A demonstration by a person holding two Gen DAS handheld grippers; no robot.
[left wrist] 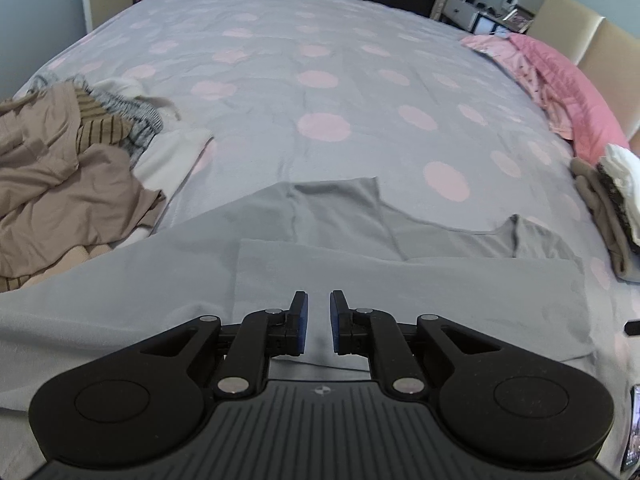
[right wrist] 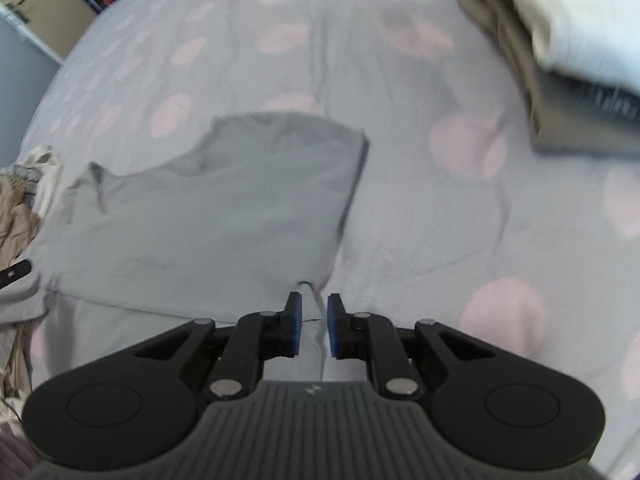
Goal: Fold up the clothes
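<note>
A grey garment (left wrist: 360,264) lies spread flat on the bed, partly folded, with a folded panel on top near me. It also shows in the right wrist view (right wrist: 224,216), somewhat blurred. My left gripper (left wrist: 319,300) is open a little and empty, just above the garment's near part. My right gripper (right wrist: 314,302) is open a little and empty, over the garment's right near corner. The tip of the other gripper (right wrist: 16,274) shows at the left edge of the right wrist view.
The bed has a grey sheet with pink dots (left wrist: 320,80). A heap of unfolded beige, striped and white clothes (left wrist: 60,168) lies at the left. A stack of folded clothes (left wrist: 612,200) sits at the right, also in the right wrist view (right wrist: 560,40). Pink pillows (left wrist: 560,80) lie far right.
</note>
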